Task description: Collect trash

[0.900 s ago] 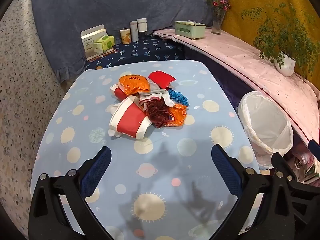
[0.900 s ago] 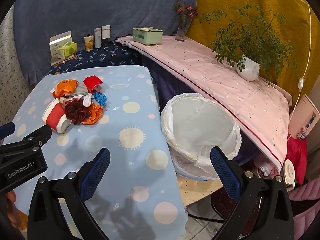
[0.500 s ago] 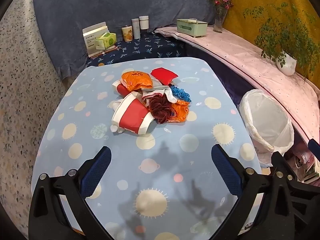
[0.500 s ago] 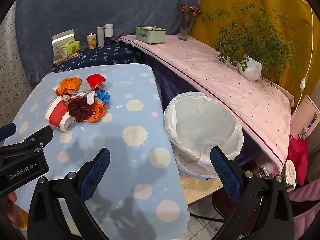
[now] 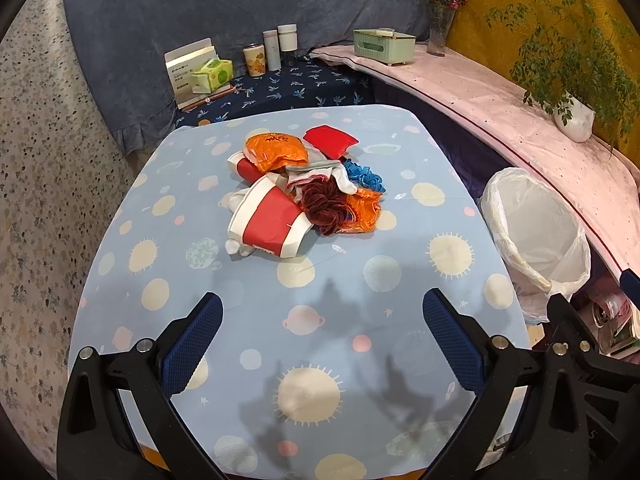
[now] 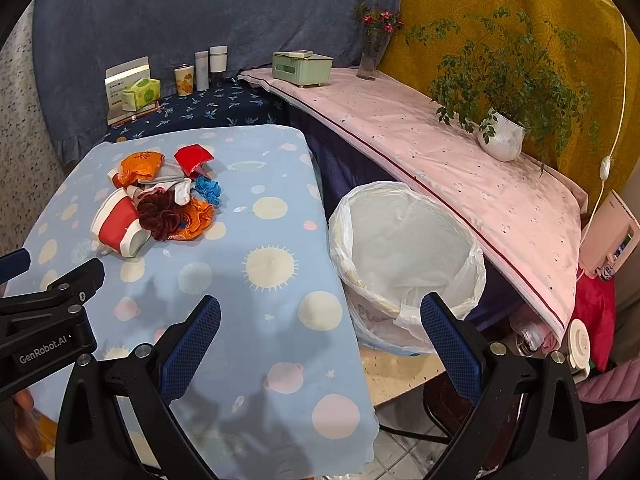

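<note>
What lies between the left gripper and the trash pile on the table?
Only bare tablecloth between the left gripper and the trash pile, seen in the left wrist view.

Trash pile (image 5: 304,196) beyond wide-spread left gripper (image 5: 320,336)

1 bin (image 6: 404,256) right of right claw | 1 trash pile (image 5: 304,196) ahead of left claw: 2 orange bags (image 5: 276,150), 1 red pouch (image 5: 330,142), 1 red-white cup (image 5: 268,226), 1 blue scrunchie (image 5: 364,176) | 3 jars (image 5: 276,50) far ahead | 1 potted plant (image 6: 500,136) | 1 vase (image 6: 370,56)
</note>
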### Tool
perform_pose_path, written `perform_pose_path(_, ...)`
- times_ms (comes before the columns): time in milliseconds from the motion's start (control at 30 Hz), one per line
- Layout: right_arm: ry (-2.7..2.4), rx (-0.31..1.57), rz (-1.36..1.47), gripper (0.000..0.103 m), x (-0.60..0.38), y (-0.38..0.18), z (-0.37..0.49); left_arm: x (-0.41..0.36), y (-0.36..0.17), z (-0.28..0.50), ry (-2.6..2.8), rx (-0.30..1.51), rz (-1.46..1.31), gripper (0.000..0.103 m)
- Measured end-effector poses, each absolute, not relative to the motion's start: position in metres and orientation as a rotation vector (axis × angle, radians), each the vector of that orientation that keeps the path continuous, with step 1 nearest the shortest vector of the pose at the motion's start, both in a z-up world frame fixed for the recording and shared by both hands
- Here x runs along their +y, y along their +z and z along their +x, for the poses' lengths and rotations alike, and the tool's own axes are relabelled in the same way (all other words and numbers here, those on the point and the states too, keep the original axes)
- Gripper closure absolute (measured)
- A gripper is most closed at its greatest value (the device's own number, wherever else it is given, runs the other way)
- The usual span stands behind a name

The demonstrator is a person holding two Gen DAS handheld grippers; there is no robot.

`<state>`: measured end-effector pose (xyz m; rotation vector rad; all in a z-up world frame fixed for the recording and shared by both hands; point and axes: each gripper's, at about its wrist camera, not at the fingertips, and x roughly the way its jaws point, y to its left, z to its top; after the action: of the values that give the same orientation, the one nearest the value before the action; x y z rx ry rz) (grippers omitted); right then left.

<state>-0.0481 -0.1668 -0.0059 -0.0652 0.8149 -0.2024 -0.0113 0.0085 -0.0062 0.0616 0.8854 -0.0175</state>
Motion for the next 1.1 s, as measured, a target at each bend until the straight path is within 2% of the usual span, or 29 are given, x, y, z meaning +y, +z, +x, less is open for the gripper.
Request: perform_pose_path(1100,-0.207,0.83,-0.076,0.007,-0.1672,-0.0101,-0.0447,0.0087,-0.0081,-0.0115,-0.004,0.862,0.092,0.008)
